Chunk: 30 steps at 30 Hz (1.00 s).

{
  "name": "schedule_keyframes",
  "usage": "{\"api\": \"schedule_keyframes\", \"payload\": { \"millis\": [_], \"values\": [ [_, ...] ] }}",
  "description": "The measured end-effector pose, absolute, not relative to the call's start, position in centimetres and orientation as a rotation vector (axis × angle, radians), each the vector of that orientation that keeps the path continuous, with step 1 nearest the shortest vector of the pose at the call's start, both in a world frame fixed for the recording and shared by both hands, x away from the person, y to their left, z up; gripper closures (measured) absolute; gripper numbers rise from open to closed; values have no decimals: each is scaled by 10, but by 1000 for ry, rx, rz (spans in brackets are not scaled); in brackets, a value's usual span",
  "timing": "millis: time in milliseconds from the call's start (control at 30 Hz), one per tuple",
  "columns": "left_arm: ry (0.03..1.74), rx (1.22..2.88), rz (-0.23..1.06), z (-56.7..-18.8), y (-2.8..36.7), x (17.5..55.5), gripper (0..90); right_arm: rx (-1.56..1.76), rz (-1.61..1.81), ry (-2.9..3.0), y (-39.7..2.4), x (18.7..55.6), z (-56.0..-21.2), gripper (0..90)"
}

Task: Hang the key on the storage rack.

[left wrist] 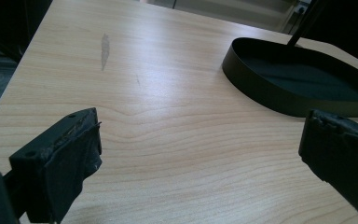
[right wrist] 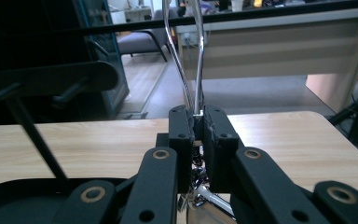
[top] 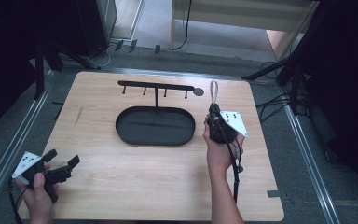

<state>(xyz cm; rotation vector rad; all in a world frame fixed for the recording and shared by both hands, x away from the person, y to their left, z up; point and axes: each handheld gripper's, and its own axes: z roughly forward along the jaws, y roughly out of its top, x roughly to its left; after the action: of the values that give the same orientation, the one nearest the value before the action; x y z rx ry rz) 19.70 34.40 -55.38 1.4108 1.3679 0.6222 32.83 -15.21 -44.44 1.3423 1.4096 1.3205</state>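
In the high view, a black oval tray (top: 155,126) with an upright hook rack (top: 157,87) sits at the centre of the wooden table (top: 121,186). The left gripper (top: 64,161) rests at lower left, its jaws spread wide. Right of the tray, the right gripper (top: 213,110) pinches a wire loop (top: 214,91) that rises above it.

In the left gripper view, the jaws stand far apart over bare wood, the tray (left wrist: 261,88) at upper right.

In the right gripper view, the jaws clamp the loop (right wrist: 191,56) at centre; below them hangs something metallic, perhaps keys (right wrist: 200,191). The rack (right wrist: 46,79) fills the left.
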Motion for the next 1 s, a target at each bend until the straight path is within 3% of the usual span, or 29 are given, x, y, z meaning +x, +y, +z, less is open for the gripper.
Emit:
{"api": "schedule_keyframes", "payload": {
  "millis": [1000],
  "values": [
    [1369, 1410, 618, -554, 344, 197, 0, 1273, 1381, 1517, -95, 320, -459, 835]
  ]
}}
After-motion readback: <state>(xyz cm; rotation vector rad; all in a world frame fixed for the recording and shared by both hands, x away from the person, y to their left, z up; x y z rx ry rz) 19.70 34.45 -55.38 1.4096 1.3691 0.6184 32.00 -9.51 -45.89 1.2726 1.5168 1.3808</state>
